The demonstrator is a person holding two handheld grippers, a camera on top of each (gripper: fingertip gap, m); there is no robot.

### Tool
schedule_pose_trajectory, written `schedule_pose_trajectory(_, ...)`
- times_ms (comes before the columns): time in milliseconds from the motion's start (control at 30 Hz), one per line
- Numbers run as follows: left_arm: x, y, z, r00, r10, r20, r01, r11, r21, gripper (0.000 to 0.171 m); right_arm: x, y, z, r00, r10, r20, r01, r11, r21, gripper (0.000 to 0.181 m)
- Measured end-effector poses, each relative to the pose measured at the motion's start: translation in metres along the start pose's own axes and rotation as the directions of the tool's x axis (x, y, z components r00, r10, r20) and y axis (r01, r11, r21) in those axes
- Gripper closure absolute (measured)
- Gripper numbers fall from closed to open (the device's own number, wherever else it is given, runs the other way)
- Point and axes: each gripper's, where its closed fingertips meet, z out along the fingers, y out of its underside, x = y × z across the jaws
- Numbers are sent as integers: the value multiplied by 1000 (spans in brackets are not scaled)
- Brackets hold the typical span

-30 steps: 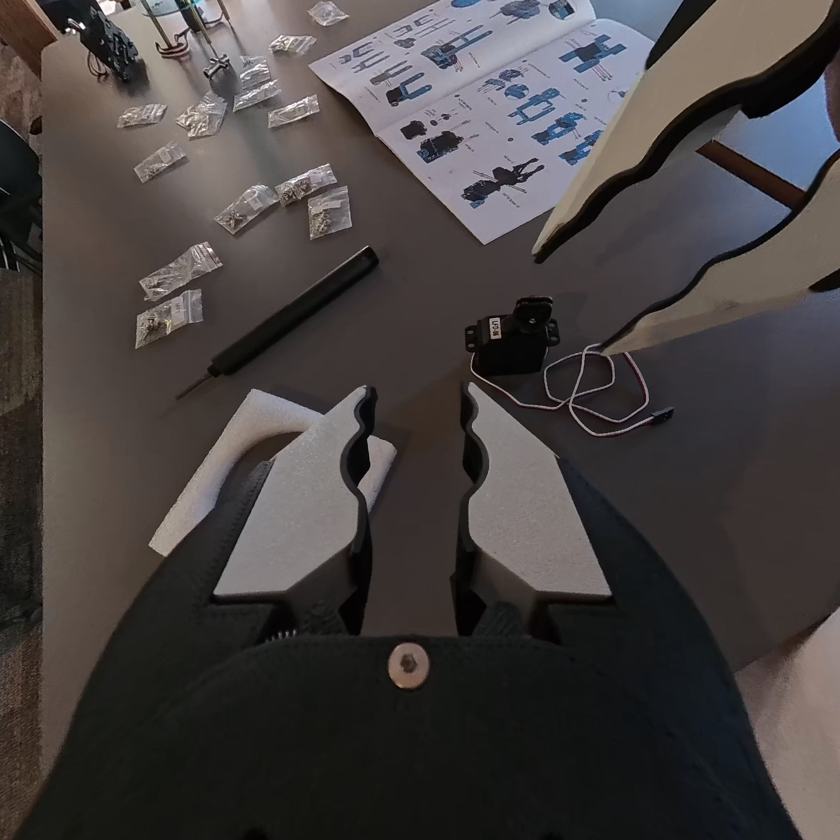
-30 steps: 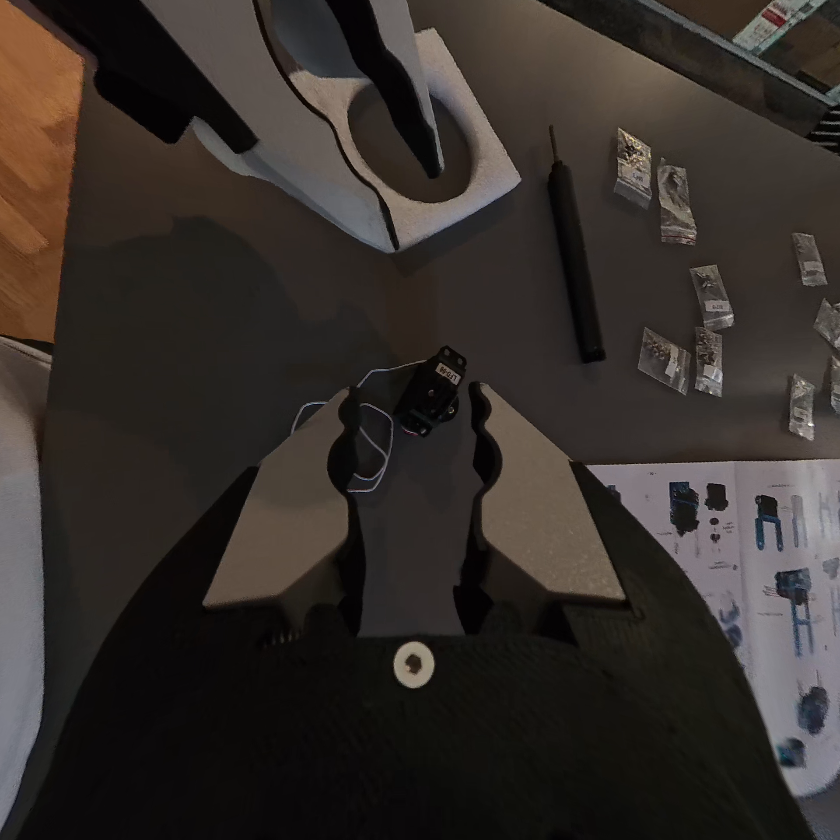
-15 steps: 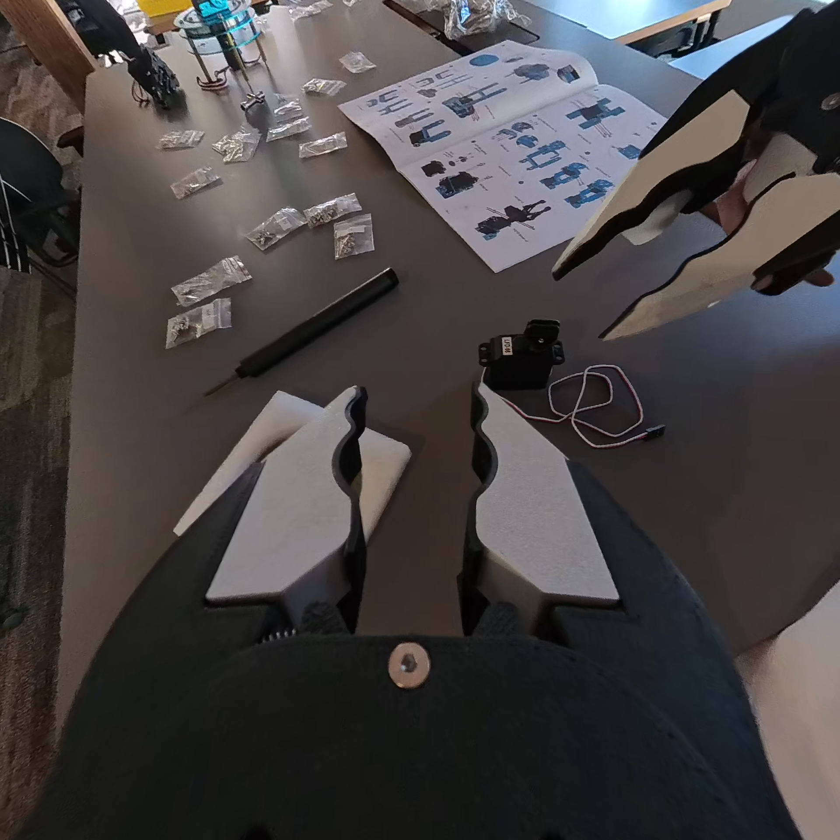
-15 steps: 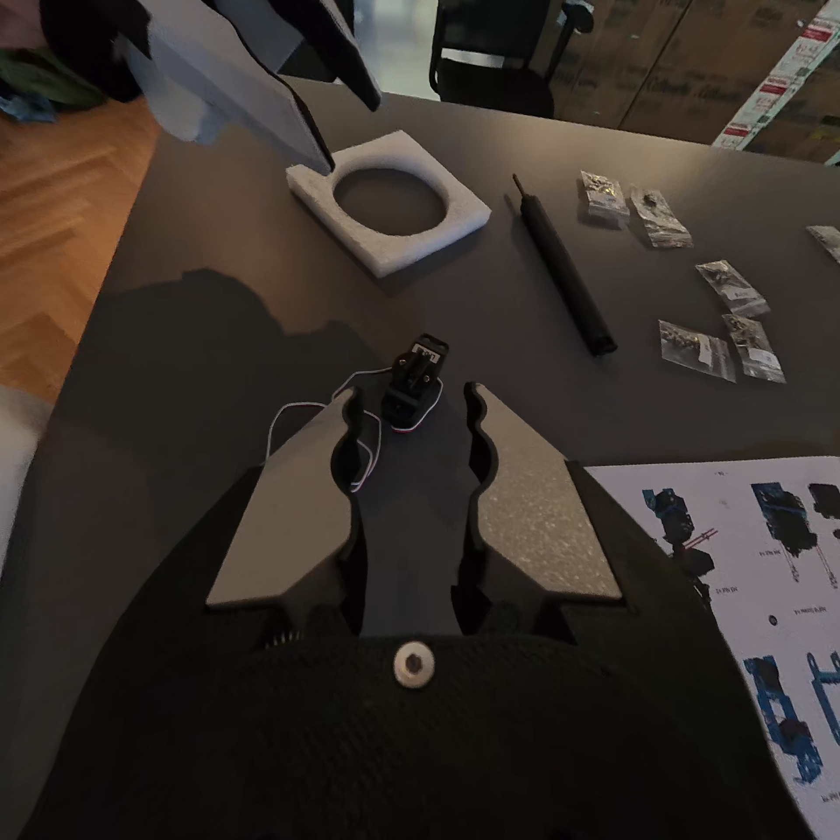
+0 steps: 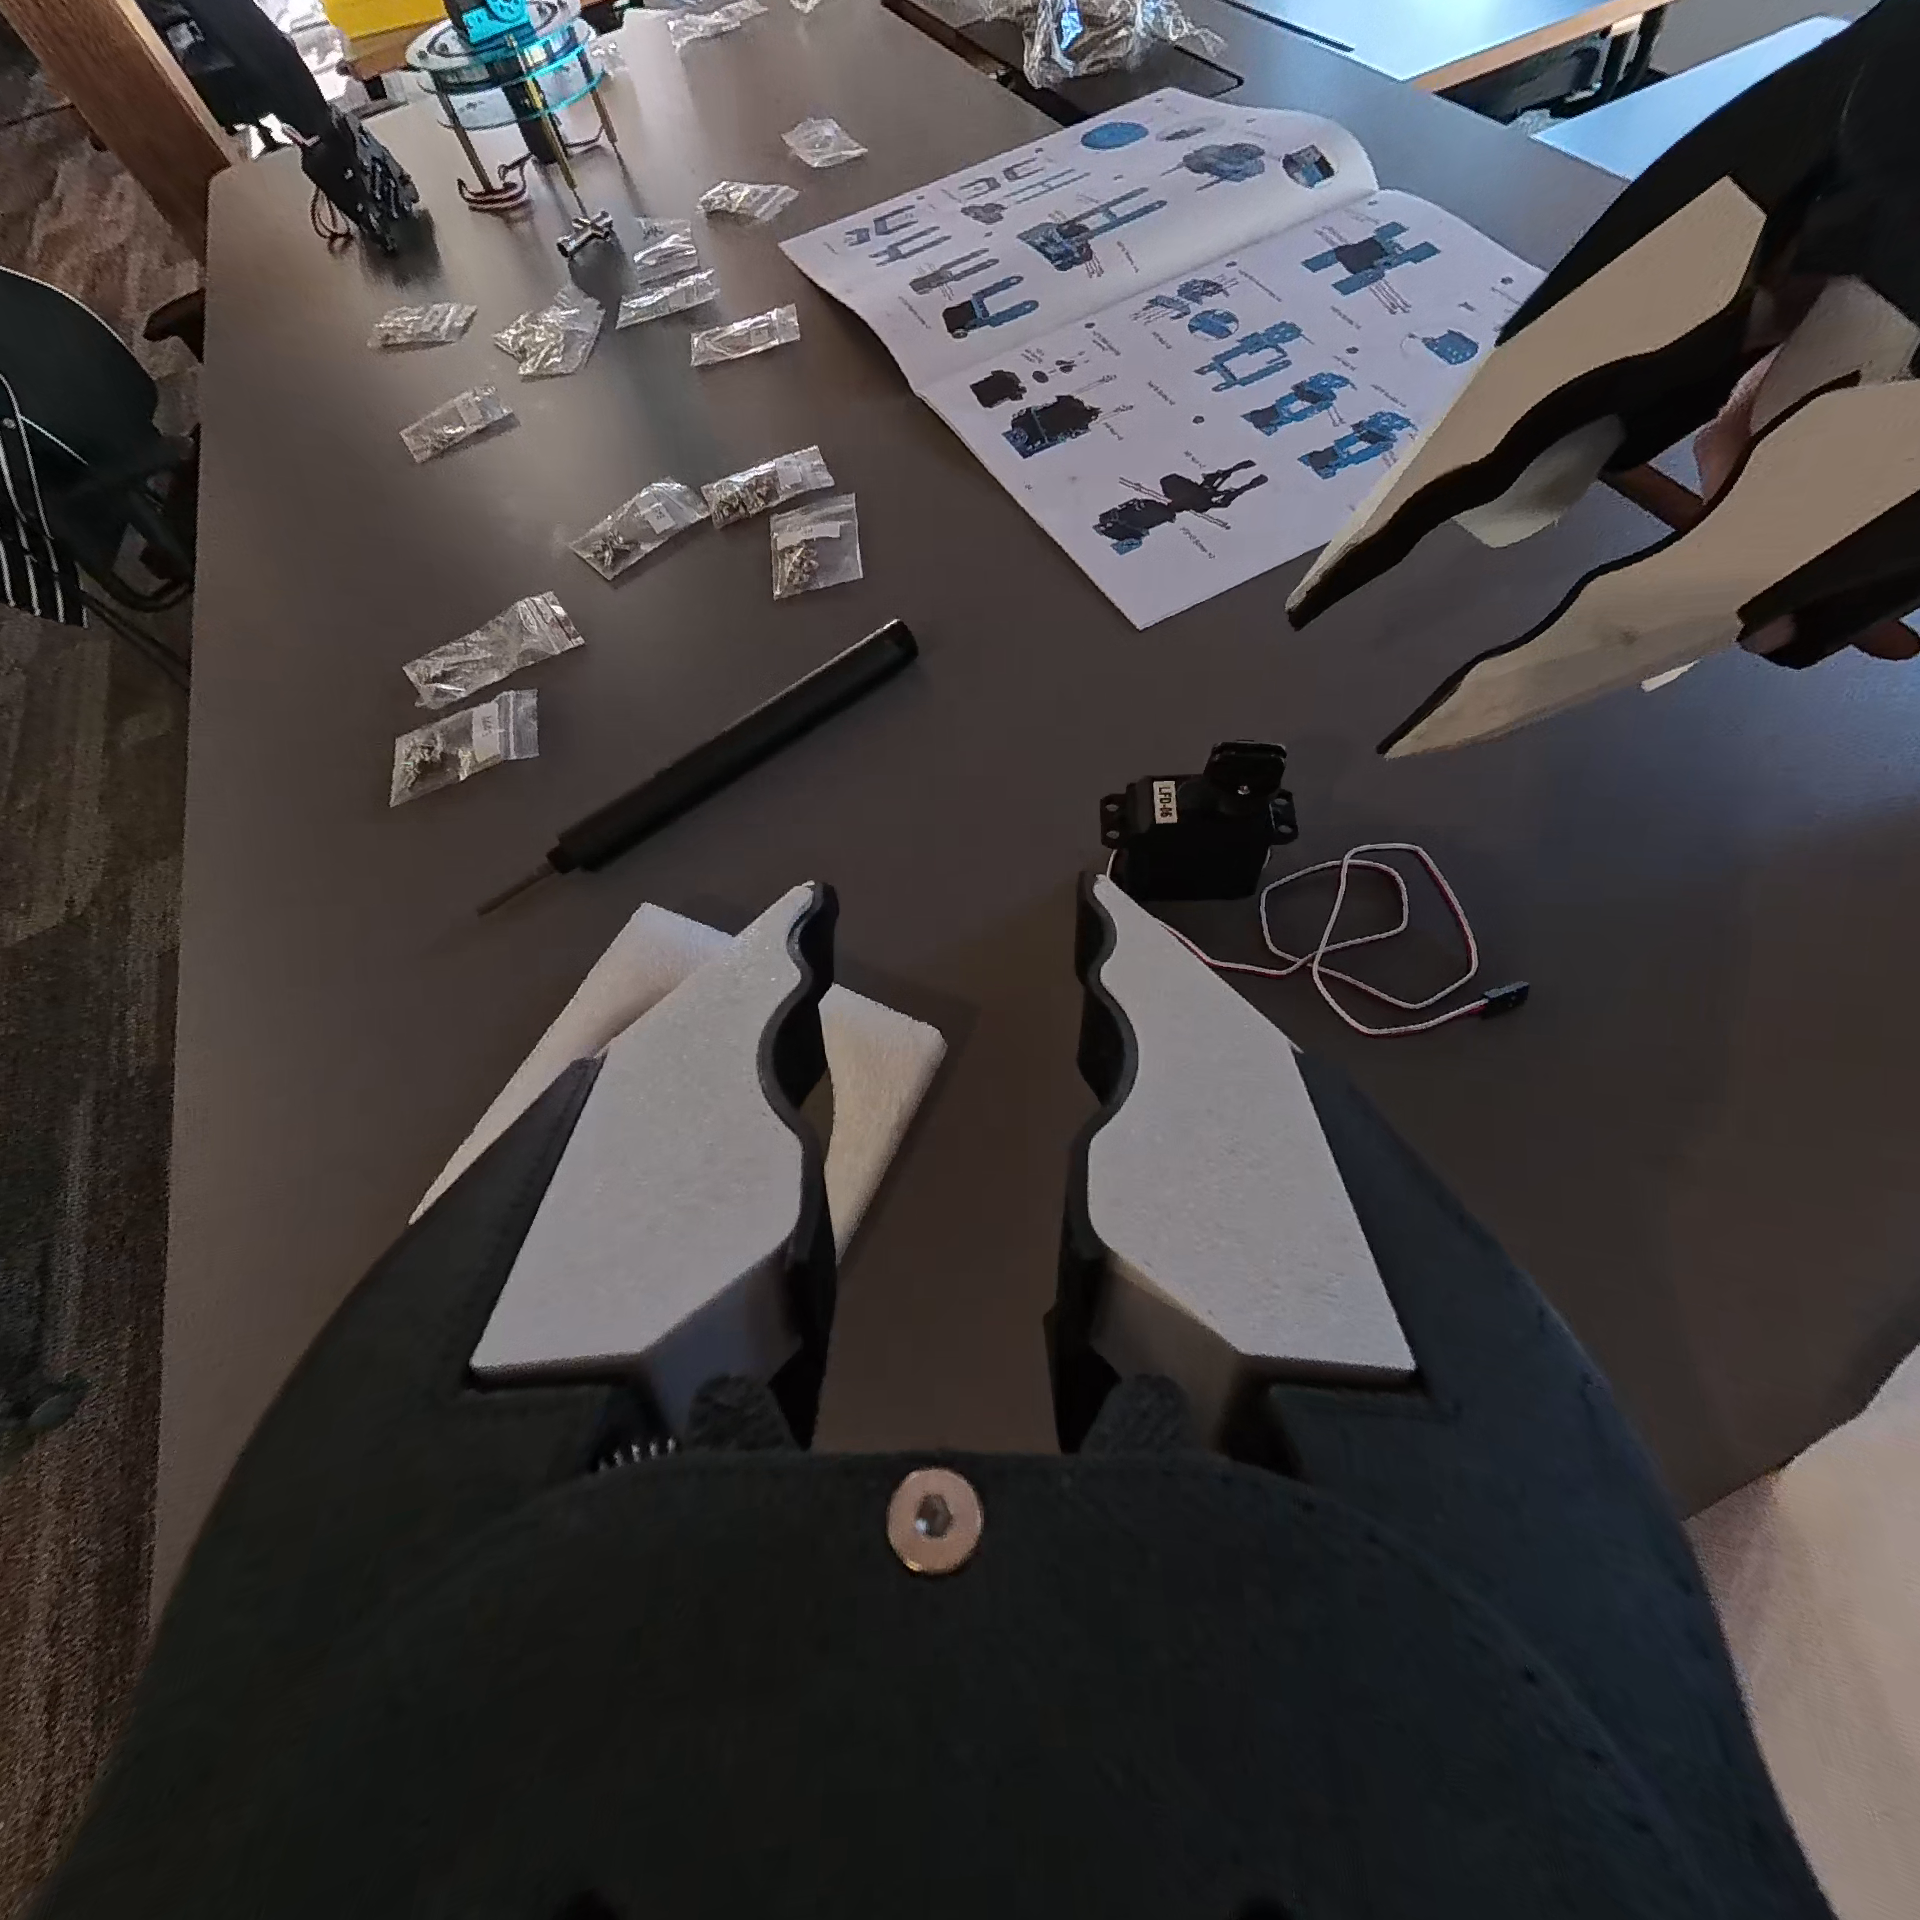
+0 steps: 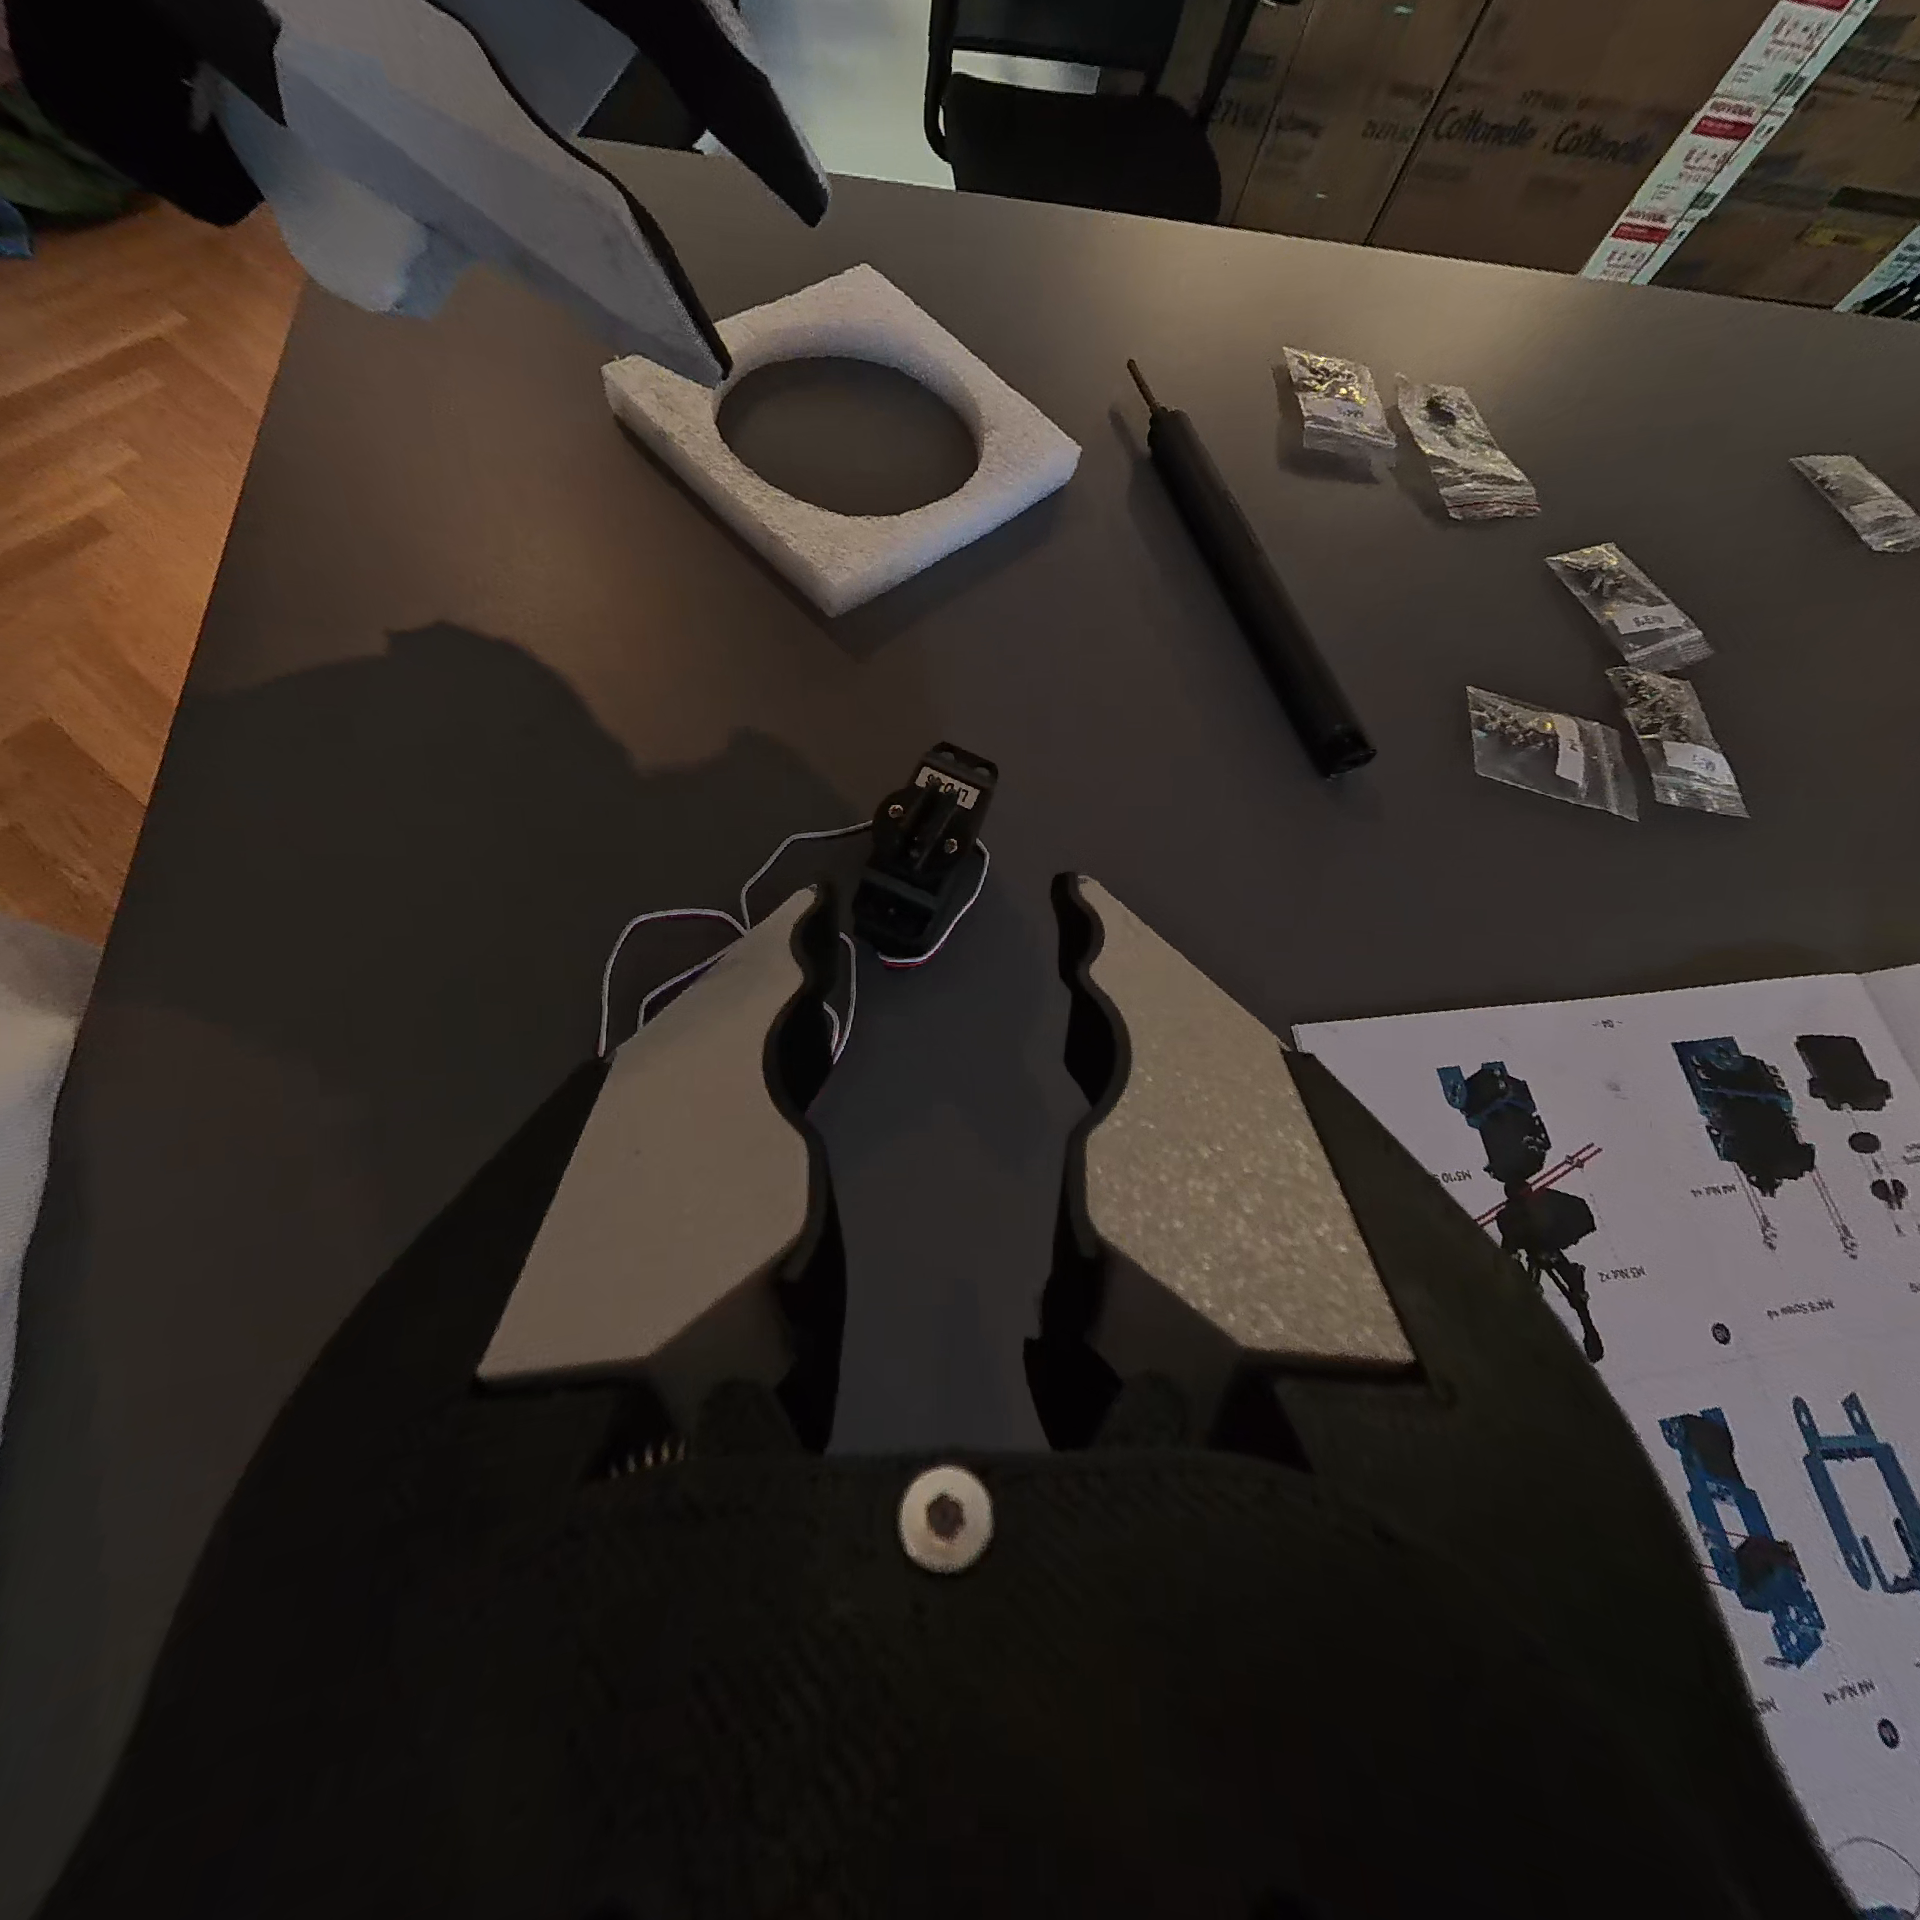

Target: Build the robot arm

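Note:
A small black servo motor (image 5: 1195, 831) with a thin red and white cable (image 5: 1361, 945) lies on the dark grey table (image 5: 1039, 707). My left gripper (image 5: 951, 899) is open and empty, held above the table, its left finger over a white foam square (image 5: 883, 1081) with a round hole. The servo lies just beyond its right fingertip. My right gripper (image 6: 935, 894) is open and empty, with the servo (image 6: 925, 847) just ahead of its fingertips and the cable (image 6: 686, 935) by its left finger. The right gripper also shows in the left wrist view (image 5: 1340, 675), and the left gripper shows in the right wrist view (image 6: 769, 291) above the foam square (image 6: 842, 447).
A black screwdriver (image 5: 727, 758) lies left of the servo. Several small clear bags of screws (image 5: 488, 655) are spread over the far left. An open instruction booklet (image 5: 1164, 332) lies at the far right. A part-built assembly (image 5: 520, 94) stands at the far end. Wooden floor (image 6: 94, 499) borders the table.
Both grippers have lifted and tilted back, so more of the table and room shows. The servo and the other things on the table have not moved. Both grippers stayed open.

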Motion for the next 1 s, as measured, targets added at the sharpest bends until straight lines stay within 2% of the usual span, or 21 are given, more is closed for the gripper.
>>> schedule_pose_trajectory(667, 5, 1, -1, 1000, 11, -2, -11, 1000, -16, 125, -1, 2, -2, 1000, -11, -4, 11, 1000, -24, 140)
schedule_pose_trajectory(1000, 15, -3, -20, 999, -19, 48, 19, 1000, 2, 125, -4, 5, -6, 1000, -13, -1, 13, 998, -54, 140)
